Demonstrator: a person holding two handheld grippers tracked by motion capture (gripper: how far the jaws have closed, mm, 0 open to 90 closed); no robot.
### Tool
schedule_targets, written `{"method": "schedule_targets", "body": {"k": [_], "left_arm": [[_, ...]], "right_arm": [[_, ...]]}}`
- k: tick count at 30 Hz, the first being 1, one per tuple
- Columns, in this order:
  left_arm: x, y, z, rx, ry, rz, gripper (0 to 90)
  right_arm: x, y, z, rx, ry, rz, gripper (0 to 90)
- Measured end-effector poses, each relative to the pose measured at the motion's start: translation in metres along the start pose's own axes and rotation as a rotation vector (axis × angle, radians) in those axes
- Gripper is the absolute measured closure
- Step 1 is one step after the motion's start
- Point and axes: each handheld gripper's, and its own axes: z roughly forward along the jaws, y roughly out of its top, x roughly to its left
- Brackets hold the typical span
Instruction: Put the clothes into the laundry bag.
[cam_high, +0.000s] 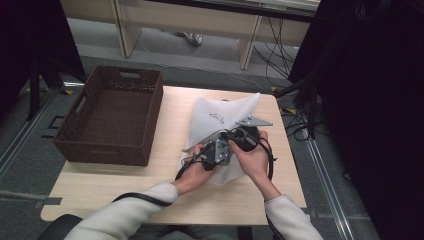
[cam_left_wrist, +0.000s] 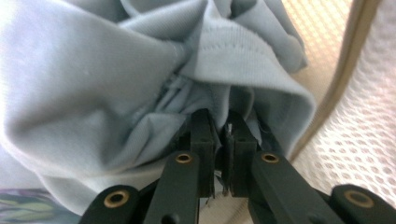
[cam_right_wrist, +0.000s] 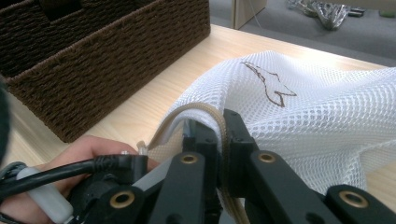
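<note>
1. High view: we hold the left tool (cam_high: 216, 151) and right tool (cam_high: 243, 136) together at the white mesh bag (cam_high: 220, 116) on the desk (cam_high: 170, 140), beside a wicker basket (cam_high: 112, 115).
2. Left gripper view: our left tool (cam_left_wrist: 220, 122) is clenched on pale blue cloth (cam_left_wrist: 116, 79) at the bag's mouth.
3. Right gripper view: our right tool (cam_right_wrist: 217, 127) grips the bag's beige rim (cam_right_wrist: 196, 111).

No text, label, brand or number can be read. The white mesh bag (cam_right_wrist: 327, 112) bears a thin dark-brown outline mark (cam_right_wrist: 267, 84), just beyond the right gripper (cam_right_wrist: 220, 128).
</note>
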Motion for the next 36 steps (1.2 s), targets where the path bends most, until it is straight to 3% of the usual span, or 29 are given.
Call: {"method": "schedule_targets", "body": {"k": [2,4,8,9,10,11,12,15,17,18,19,20,21,22,23,24,25,26,27,28,29,30,31,32,33,34,35,36], "left_arm": [[0.000,0.001,-0.002,-0.033,0.012,0.006,83.6],[-0.002,0.003,-0.002,-0.072,0.017,-0.019,83.6],[-0.003,0.007,0.001,-0.086,0.014,-0.016,83.5],[-0.004,0.007,0.003,-0.086,0.014,-0.019,83.4],[-0.004,0.007,0.003,-0.087,0.028,-0.011,83.4],[-0.006,0.007,0.003,-0.085,0.052,-0.033,83.4],[-0.005,0.008,0.004,-0.088,0.052,-0.028,83.4],[-0.007,0.008,0.007,-0.091,0.067,-0.034,83.4],[0.000,0.011,0.005,-0.081,0.108,0.046,83.4],[-0.004,0.010,0.006,-0.071,0.095,-0.017,83.4],[-0.005,0.010,0.007,-0.065,0.063,-0.061,83.4],[-0.007,0.010,0.008,-0.072,0.060,-0.089,83.3],[-0.003,0.012,0.007,-0.084,0.089,-0.022,83.3],[-0.006,0.011,0.007,-0.086,0.093,-0.071,83.3],[-0.006,0.012,0.007,-0.084,0.095,-0.068,83.3],[-0.004,0.012,0.007,-0.082,0.097,-0.031,83.2],[-0.005,0.011,0.006,-0.065,0.097,-0.041,83.2],[-0.004,0.011,0.008,-0.081,0.086,-0.021,83.1],[-0.007,0.010,0.009,-0.078,0.094,-0.059,82.9],[-0.009,0.010,0.009,-0.078,0.076,-0.071,82.4],[-0.007,0.010,0.007,-0.061,0.061,-0.044,81.8],[-0.008,0.009,0.007,-0.074,0.062,-0.035,80.6],[-0.001,0.011,0.002,-0.051,0.087,0.098,77.5],[-0.003,0.010,0.000,-0.061,0.045,0.087,74.0],[-0.004,0.009,-0.003,-0.075,0.020,0.075,69.6],[-0.003,0.009,-0.007,-0.065,-0.033,0.122,64.5],[-0.002,0.008,-0.012,-0.063,-0.043,0.142,59.7],[-0.004,0.005,-0.019,-0.080,-0.006,0.106,55.6]], "right_arm": [[0.002,0.000,0.001,-0.009,0.001,0.023,87.2],[0.002,0.000,0.000,-0.004,0.006,0.027,87.2],[0.004,0.001,0.000,-0.006,0.013,0.045,87.3],[0.003,0.002,-0.001,-0.007,0.023,0.020,87.2],[0.003,0.003,-0.002,-0.021,0.011,0.009,87.2],[0.003,0.003,-0.002,-0.032,0.016,0.010,87.2],[0.006,0.003,-0.003,-0.024,0.032,0.042,87.2],[0.008,0.005,-0.005,-0.033,0.035,0.048,87.2],[0.009,0.006,-0.006,-0.027,0.042,0.056,87.2],[0.010,0.006,-0.007,-0.021,0.045,0.067,87.2],[0.009,0.006,-0.006,-0.028,0.053,0.039,87.2],[0.010,0.006,-0.006,-0.027,0.053,0.040,87.2],[0.011,0.006,-0.006,-0.037,0.066,0.056,87.2],[0.010,0.007,-0.006,-0.039,0.072,0.037,87.2],[0.012,0.007,-0.007,-0.029,0.077,0.054,87.2],[0.011,0.007,-0.006,-0.032,0.080,0.049,87.2],[0.010,0.007,-0.006,-0.036,0.075,0.037,87.2],[0.011,0.006,-0.007,-0.032,0.071,0.060,87.2],[0.010,0.006,-0.006,-0.035,0.068,0.052,87.2],[0.009,0.006,-0.006,-0.035,0.060,0.038,87.2],[0.011,0.005,-0.006,-0.028,0.068,0.068,87.1],[0.009,0.005,-0.005,-0.024,0.069,0.050,87.1],[0.008,0.004,-0.005,-0.011,0.061,0.060,87.1],[0.004,0.003,-0.004,-0.019,0.054,0.036,87.1],[0.005,0.002,-0.003,0.000,0.061,0.079,87.1],[0.002,0.001,-0.002,-0.005,0.059,0.062,87.0],[0.001,0.001,-0.003,0.003,0.048,0.073,87.0],[-0.001,0.000,-0.002,-0.005,0.048,0.062,87.0]]}}
